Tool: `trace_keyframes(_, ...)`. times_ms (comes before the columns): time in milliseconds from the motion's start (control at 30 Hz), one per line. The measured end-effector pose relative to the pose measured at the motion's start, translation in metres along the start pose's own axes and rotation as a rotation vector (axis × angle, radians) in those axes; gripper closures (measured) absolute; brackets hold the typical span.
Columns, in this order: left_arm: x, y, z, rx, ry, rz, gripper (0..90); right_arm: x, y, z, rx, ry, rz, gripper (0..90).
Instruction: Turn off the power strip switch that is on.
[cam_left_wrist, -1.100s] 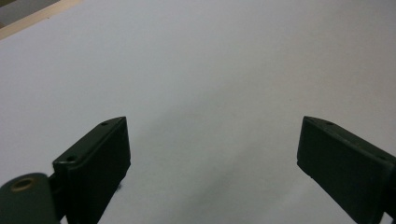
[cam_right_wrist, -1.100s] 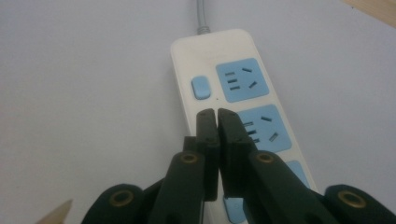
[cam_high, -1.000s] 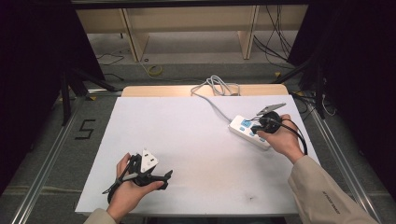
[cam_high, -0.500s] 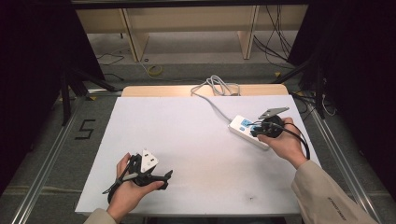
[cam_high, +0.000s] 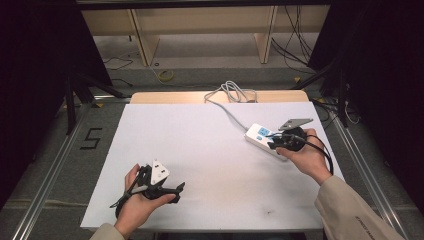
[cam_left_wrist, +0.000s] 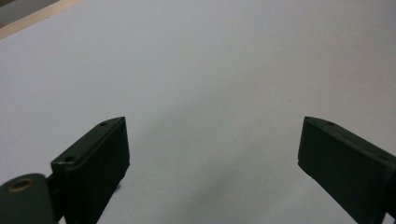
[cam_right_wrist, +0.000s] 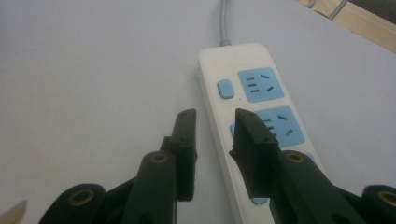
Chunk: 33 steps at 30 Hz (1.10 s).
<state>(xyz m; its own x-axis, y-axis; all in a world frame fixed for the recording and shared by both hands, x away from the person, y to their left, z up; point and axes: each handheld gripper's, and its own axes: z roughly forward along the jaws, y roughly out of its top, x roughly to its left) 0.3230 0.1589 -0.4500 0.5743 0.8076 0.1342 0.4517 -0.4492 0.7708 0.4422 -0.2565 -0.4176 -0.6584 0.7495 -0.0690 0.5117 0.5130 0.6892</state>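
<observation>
A white power strip (cam_high: 257, 135) with blue sockets lies on the right of the white table (cam_high: 200, 150). Its grey cable (cam_high: 230, 92) runs to the far edge. My right gripper (cam_high: 274, 144) hovers over the strip's near end, held from the right. In the right gripper view the right gripper (cam_right_wrist: 215, 119) is open and its jaws have just been opening. One jaw stands over the table, the other over the power strip (cam_right_wrist: 233, 65). The strip's left edge shows in the gap, and nothing is pinched. My left gripper (cam_high: 175, 192) rests at the near left. In its own view the left gripper (cam_left_wrist: 212, 140) is wide open with nothing between its jaws.
A wooden board (cam_high: 165, 97) shows beyond the table's far edge, where the cable is coiled. Wooden shelf legs (cam_high: 142, 40) stand on the floor behind. A "5" mark (cam_high: 91, 138) is on the floor to the left. Metal rails run along both sides.
The right gripper's jaws have spread apart over the power strip, and the hand has shifted only slightly. The left hand and gripper have stayed put.
</observation>
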Motion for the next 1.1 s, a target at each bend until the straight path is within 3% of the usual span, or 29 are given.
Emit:
trace_keyframes(600, 0.000, 0.000, 0.000, 0.002, 0.000, 0.000, 8.6, 0.010, -0.009, -0.013, -0.057, 0.035, 0.010, 56.2)
trace_keyframes(1100, 0.000, -0.001, 0.000, 0.001, -0.001, 0.000, 8.6, 0.014, -0.021, -0.028, -0.107, 0.065, 0.014, 50.4)
